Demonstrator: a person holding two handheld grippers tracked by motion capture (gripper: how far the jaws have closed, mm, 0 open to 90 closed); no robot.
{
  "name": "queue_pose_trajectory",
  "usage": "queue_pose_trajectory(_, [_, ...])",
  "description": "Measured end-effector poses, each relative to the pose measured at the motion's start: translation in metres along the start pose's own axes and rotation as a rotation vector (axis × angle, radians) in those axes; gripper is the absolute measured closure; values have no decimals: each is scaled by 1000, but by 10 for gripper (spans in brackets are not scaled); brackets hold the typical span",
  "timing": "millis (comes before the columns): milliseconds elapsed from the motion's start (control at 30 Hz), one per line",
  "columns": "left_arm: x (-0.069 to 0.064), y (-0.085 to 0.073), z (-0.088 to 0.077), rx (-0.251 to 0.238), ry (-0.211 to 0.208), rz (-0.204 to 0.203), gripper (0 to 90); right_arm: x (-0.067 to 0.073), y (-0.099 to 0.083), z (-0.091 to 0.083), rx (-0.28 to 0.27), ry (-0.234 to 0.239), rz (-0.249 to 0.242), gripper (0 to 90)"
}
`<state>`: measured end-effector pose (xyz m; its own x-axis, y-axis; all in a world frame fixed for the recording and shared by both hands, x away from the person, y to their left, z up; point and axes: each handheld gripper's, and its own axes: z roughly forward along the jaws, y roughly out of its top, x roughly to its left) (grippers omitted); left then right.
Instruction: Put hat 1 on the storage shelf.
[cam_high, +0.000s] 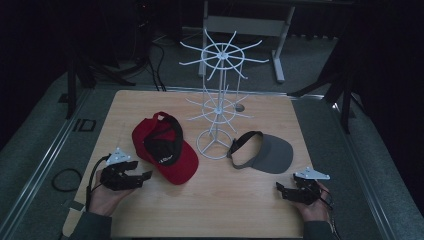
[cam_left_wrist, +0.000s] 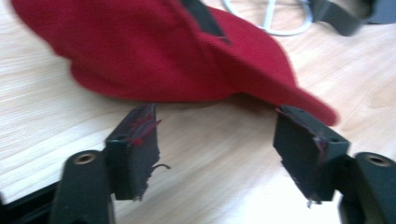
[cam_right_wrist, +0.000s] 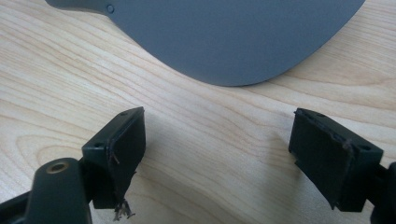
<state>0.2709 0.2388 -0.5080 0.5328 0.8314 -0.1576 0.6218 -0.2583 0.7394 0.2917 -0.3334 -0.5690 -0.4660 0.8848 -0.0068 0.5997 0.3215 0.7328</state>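
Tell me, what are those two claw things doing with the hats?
A person holds a gripper in each hand at a wooden table. The left gripper is open, pointing at the red cap without touching it. The right gripper is open too, near the grey visor. A white wire rack stands between the hats, with nothing hanging on it.

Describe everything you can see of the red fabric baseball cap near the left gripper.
The red fabric baseball cap lies on the light wooden table, left of the white wire rack's ring base and apart from it. It rests upside down, its black lining and strap facing up, brim toward the near edge. The cloth looks soft and matte. The left gripper is just short of its rim, jaws open, nothing between them; no contact is visible.
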Motion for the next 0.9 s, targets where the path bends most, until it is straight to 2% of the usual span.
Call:
queue_pose_trajectory(67, [-2, 1, 1, 0, 1, 8, 290, 0, 0, 0, 0, 0, 1, 185])
queue_pose_trajectory(267, [-11, 6, 10, 19, -34, 12, 275, 0, 0, 0, 0, 0, 1, 185])
queue_pose_trajectory(333, [-14, 7, 13, 22, -60, 0, 279, 0, 0, 0, 0, -1, 1, 185])
queue_pose_trajectory(567, [-23, 9, 24, 31, -102, -25, 281, 0, 0, 0, 0, -1, 2, 185])
queue_pose_trajectory(767, [-24, 10, 32, 42, -100, -25, 293, 0, 0, 0, 1, -1, 2, 185])
queue_pose_trajectory(900, [-19, 10, 28, 40, -50, -17, 349, 0, 0, 0, 1, -1, 3, 185])
